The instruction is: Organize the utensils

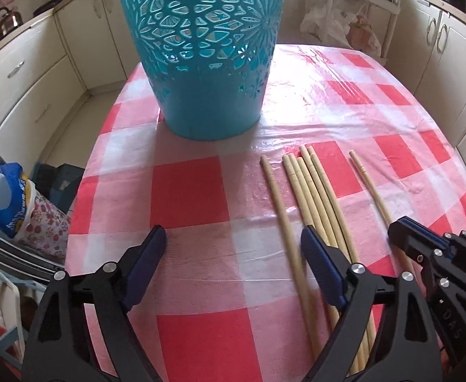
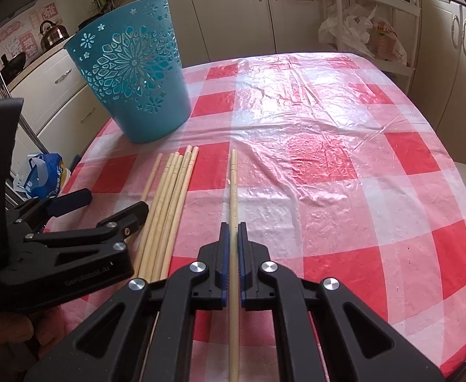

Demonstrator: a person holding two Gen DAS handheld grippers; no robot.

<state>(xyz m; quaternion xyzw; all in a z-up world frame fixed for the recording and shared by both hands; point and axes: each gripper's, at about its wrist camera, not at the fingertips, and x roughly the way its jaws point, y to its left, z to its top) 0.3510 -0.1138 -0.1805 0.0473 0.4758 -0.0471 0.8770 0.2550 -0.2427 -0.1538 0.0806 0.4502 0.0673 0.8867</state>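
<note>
The left gripper (image 1: 233, 242) is held with its jaws spread wide above the checked tablecloth (image 1: 191, 187), and nothing is pinched between them. One loose chopstick (image 1: 279, 203) is seen running between its two fingers, nearer the right-hand one, apparently lying on the cloth rather than held; blur near the fingertip leaves this uncertain. Ahead of this gripper and slightly to its left, a teal perforated basket (image 1: 201, 57) is stood upright on the table. Just past the gripper's right finger, a bundle of chopsticks (image 1: 312, 191) is laid side by side, pointing away towards the basket. Further right, the right gripper (image 2: 233, 227) is seen with its jaws pressed together on a single chopstick (image 2: 233, 184), which is set apart from the bundle (image 2: 172, 191) and runs straight forward from between the pads. In the right wrist view the left gripper (image 2: 112, 205) is found just beside the bundle's left edge. To the right of the pinched chopstick, only the cloth is shown.
</note>
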